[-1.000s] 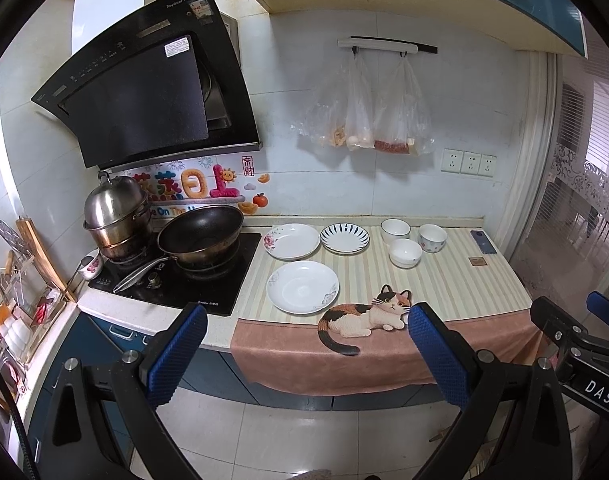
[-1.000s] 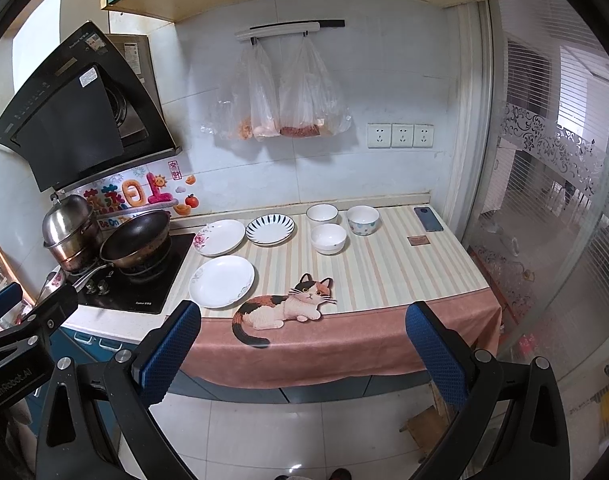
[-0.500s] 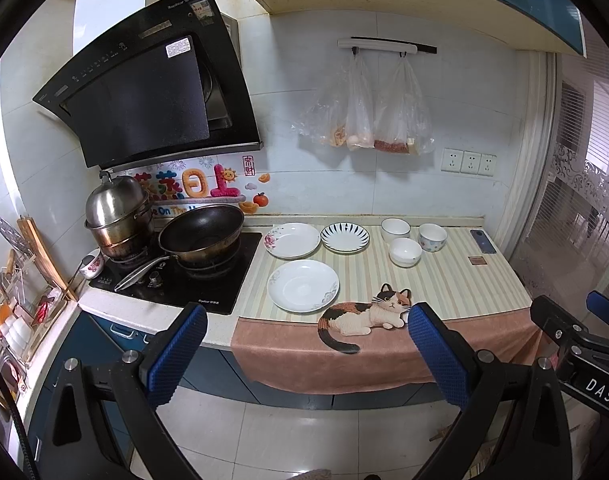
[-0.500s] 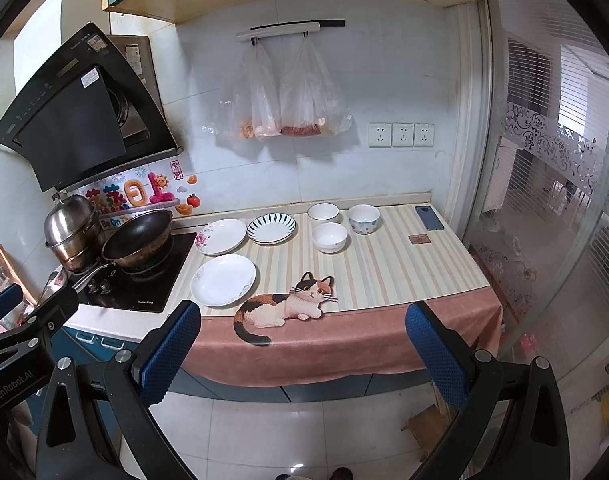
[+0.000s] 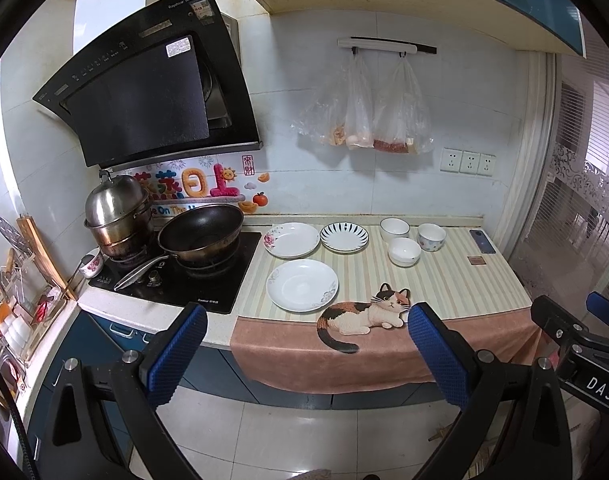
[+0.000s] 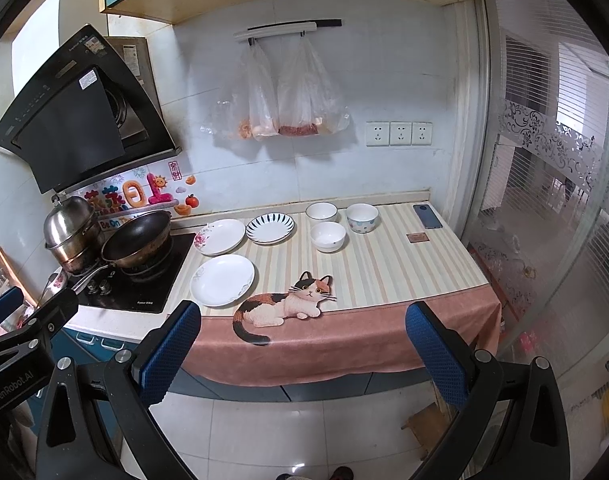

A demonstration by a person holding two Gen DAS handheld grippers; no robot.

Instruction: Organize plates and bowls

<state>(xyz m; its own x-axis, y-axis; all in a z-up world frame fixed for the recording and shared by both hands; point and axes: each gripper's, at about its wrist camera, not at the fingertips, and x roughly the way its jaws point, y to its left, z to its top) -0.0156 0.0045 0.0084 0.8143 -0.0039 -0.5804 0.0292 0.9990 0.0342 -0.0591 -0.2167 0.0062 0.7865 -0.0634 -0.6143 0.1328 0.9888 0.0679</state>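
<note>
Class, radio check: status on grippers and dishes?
Left gripper open, empty. Right gripper open, empty. Plates and bowls untouched on counter. Nothing in the way.

Glazed ceramic plates (image 5: 302, 285) & bowls (image 5: 403, 251) shining glossy; striped cloth (image 5: 444, 280) looking matt w/ fuzzy pink hem; steel pot (image 5: 116, 212) gleaming; gripper pads (image 5: 178, 354) showing rough blue rubber; floor tiles (image 5: 296, 436) reflecting light

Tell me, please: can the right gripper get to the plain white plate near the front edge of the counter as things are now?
Probably yes. The right gripper is open and holds nothing, and the plain white plate lies alone on the striped cloth, nothing on it or between. It must first move forward to the counter.
</note>
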